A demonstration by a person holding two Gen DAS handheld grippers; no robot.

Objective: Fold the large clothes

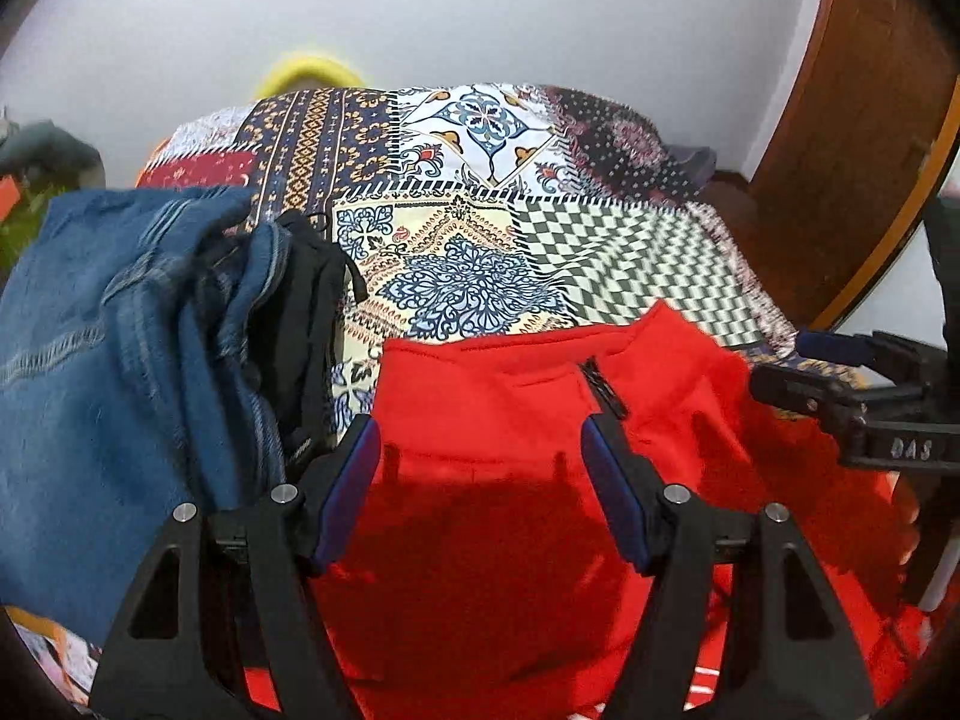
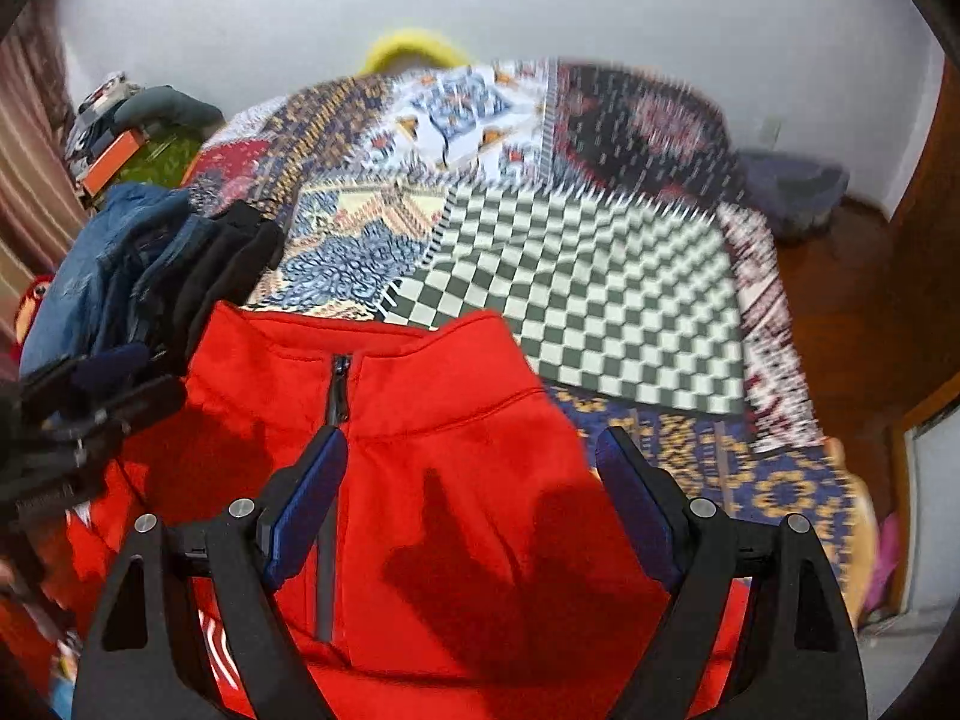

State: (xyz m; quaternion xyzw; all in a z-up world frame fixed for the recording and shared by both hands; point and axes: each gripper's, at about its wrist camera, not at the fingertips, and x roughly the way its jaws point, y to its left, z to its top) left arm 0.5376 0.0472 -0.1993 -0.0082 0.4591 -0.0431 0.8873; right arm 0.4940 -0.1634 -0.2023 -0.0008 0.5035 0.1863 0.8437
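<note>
Red zip-neck top (image 1: pixel 480 480) spread collar-away on patchwork bedspread (image 1: pixel 456 252), jeans (image 1: pixel 102 348) heaped aside to leave folding room; left tool (image 1: pixel 480 492) and right tool (image 2: pixel 471 498) both wide, empty, poised over shoulders, likely for first grasp.

A red zip-neck top (image 2: pixel 456 480) lies spread flat, collar away, beside piled blue jeans (image 1: pixel 102 360) and a black garment (image 1: pixel 306 324)

Left claw (image 1: pixel 480 450): showing black frame, blue pads, silver screws.
Right claw (image 2: pixel 471 462): wearing "DAS" lettering, same colours.
</note>
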